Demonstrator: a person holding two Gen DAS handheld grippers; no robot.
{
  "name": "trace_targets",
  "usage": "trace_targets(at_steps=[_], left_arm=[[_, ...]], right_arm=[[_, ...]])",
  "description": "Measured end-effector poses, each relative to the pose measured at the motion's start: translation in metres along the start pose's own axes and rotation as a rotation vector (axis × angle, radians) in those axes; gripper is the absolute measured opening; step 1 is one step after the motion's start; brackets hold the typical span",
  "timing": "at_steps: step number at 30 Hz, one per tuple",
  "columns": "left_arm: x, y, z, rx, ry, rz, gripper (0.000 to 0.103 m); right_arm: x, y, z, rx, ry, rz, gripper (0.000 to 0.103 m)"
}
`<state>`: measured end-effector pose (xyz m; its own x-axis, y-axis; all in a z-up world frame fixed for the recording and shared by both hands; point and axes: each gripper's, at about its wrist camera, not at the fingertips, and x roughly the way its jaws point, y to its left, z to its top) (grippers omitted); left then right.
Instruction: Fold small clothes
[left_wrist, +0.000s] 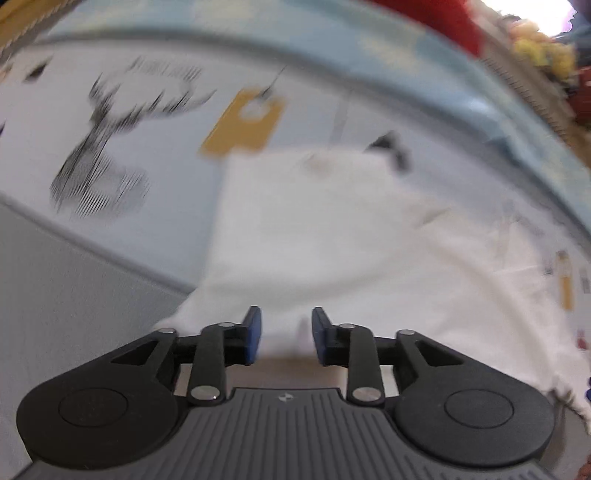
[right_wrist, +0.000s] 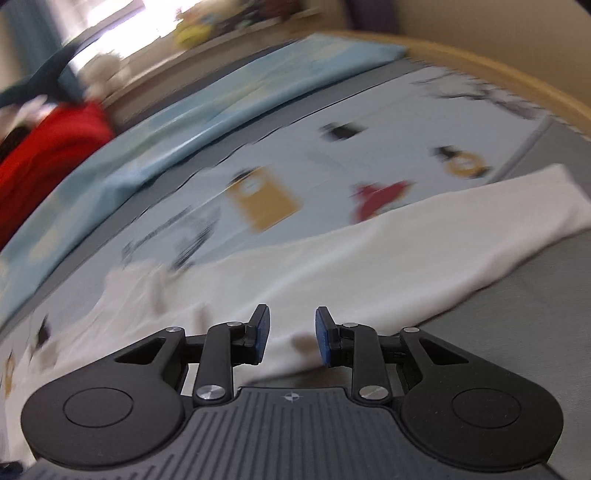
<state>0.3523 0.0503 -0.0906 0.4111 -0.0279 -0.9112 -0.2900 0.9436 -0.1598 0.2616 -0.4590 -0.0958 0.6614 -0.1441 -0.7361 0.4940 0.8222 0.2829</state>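
A white garment (left_wrist: 332, 240) lies spread on a printed mat (left_wrist: 166, 177), reaching toward its near edge. The left gripper (left_wrist: 286, 334) has its jaws apart with cloth between them, not pinched. The right gripper (right_wrist: 291, 338) is likewise parted over the garment's (right_wrist: 369, 251) edge, gripping nothing.

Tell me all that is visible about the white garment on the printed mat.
The white garment is soft, thin-looking cloth, plain white with some small prints near one end. It lies spread and partly folded, wrinkled, over the pale printed mat. The left gripper and right gripper each have open jaws at its near edge. Blur hides finer detail.
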Motion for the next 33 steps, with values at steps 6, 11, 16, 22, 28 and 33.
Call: trace_targets(at_steps=[6, 11, 16, 22, 28, 33], left_arm=[[-0.01, -0.046, -0.007, 0.124, -0.033, -0.065, 0.039], [-0.002, -0.059, -0.014, 0.158, -0.014, -0.061, 0.039], [-0.002, -0.05, -0.011, 0.146, -0.019, -0.054, 0.039], [-0.011, -0.033, -0.006, 0.134, -0.028, -0.057, 0.039], [-0.019, -0.007, 0.007, 0.08, -0.051, -0.036, 0.039], [-0.026, 0.013, 0.013, 0.032, -0.067, -0.025, 0.039]], right_arm=[[-0.01, -0.09, 0.022, 0.226, -0.078, -0.138, 0.036], [-0.006, -0.166, 0.028, 0.45, -0.069, -0.203, 0.036], [0.005, -0.203, 0.031, 0.599, -0.073, -0.172, 0.037], [0.014, -0.188, 0.03, 0.621, -0.119, -0.154, 0.002], [-0.013, -0.117, 0.049, 0.418, -0.298, -0.23, 0.002], [-0.048, 0.037, 0.032, -0.033, -0.425, -0.008, 0.002]])
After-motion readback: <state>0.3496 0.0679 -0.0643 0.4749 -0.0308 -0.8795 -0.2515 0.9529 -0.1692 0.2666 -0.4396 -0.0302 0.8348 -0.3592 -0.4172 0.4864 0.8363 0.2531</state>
